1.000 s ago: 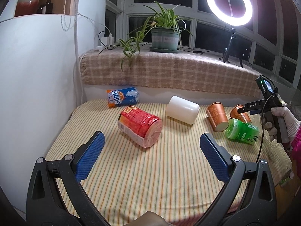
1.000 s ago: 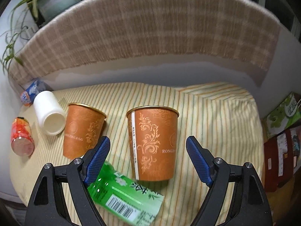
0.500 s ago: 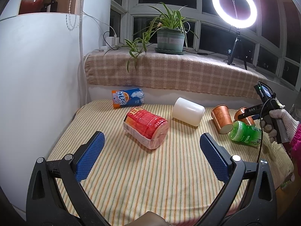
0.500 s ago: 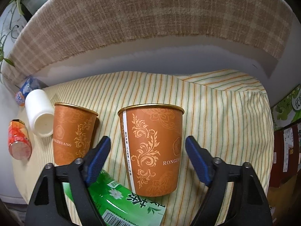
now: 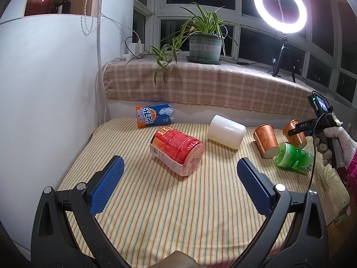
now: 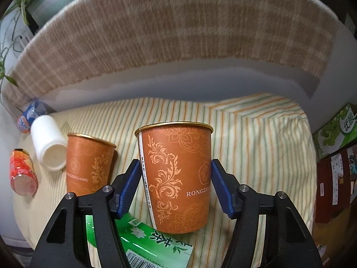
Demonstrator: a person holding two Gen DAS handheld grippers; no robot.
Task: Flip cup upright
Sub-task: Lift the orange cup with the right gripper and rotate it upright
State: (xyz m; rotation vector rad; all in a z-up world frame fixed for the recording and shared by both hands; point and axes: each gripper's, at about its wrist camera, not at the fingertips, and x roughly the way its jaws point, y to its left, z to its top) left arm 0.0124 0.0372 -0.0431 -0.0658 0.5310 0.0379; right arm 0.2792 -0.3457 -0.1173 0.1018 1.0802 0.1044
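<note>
With right gripper [image 6: 176, 185] pads closed on lying cup [image 6: 176, 176] near bed's right edge, rotate slowly w/o crushing; left gripper [image 5: 178, 187] wide open, empty.

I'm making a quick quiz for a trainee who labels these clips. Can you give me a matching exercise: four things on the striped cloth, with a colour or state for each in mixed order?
Things:
1. right tongs
2. left tongs
3. white cup
4. green packet

States:
a. open, with nothing between the fingers
b. lying on its side between the red packet and the orange cups
c. closed on the sides of an orange cup
d. lying just in front of the two orange cups

Pairs: 1-c, 2-a, 3-b, 4-d
</note>
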